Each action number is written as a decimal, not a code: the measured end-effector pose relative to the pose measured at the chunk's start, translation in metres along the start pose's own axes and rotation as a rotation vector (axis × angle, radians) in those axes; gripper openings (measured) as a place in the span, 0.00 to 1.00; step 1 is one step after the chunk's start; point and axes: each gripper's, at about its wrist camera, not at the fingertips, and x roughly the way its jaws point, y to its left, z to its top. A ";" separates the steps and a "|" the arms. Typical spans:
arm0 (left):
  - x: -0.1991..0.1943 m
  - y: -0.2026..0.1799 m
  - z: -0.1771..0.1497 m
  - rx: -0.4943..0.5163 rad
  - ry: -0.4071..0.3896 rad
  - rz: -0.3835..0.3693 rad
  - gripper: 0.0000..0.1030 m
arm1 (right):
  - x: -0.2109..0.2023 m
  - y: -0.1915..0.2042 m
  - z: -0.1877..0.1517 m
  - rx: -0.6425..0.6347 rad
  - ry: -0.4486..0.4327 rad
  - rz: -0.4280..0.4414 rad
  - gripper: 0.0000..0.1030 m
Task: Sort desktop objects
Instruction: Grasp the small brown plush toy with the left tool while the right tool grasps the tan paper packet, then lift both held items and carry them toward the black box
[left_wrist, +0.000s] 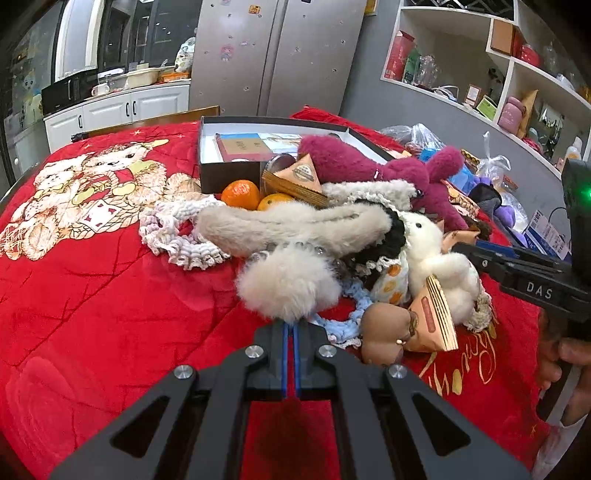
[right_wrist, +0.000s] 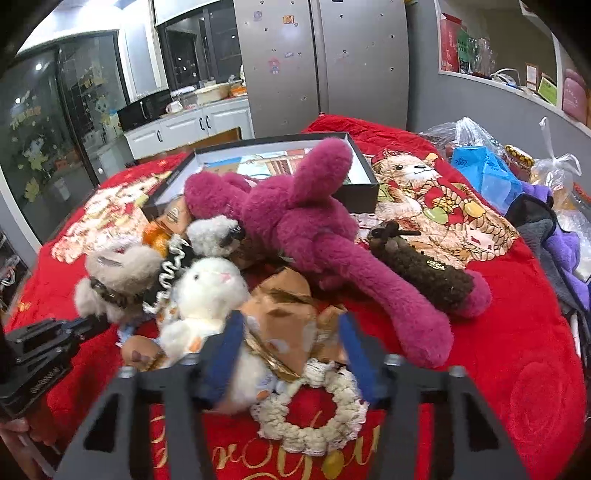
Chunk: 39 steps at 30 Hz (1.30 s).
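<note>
Sorting a heap of soft toys on a red blanket (left_wrist: 92, 295), we read the scene from left to right. At far left the blanket lies bare, printed with bears; behind the heap stands an open black box (left_wrist: 229, 170) holding cards, with two oranges (left_wrist: 241, 194) just in front of it. The left gripper (left_wrist: 290, 330) has its jaws pressed together, seemingly pinching the lower edge of a grey fluffy pompom (left_wrist: 288, 288), which belongs to the grey plush toy (left_wrist: 291, 225) lying across the middle of the heap. We judge this toy light, limp and compressible; a pinch on fur alone may slip, so a hold deeper into the stuffing seems safer. Further right sit a white plush rabbit (left_wrist: 439, 258) and a magenta plush rabbit (left_wrist: 369, 162). The right gripper (right_wrist: 291, 350) stands spread apart, its blue fingers (right_wrist: 354, 350) either side of a crumpled brown paper packet (right_wrist: 284, 317), not yet closed on it.

Only the right wrist view shows the brown plush stick (right_wrist: 424, 266) and the cream knitted ring (right_wrist: 314, 413); only the left wrist view shows the oranges clearly.
</note>
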 end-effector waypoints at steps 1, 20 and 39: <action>0.000 -0.001 0.000 0.002 -0.001 0.000 0.02 | 0.000 0.000 0.000 -0.003 -0.001 -0.005 0.47; 0.001 0.000 -0.002 -0.011 0.008 -0.006 0.02 | 0.000 0.010 -0.001 -0.064 -0.005 -0.008 0.52; 0.001 -0.001 -0.003 -0.012 0.016 -0.050 0.10 | 0.008 0.006 0.001 -0.034 -0.017 0.010 0.33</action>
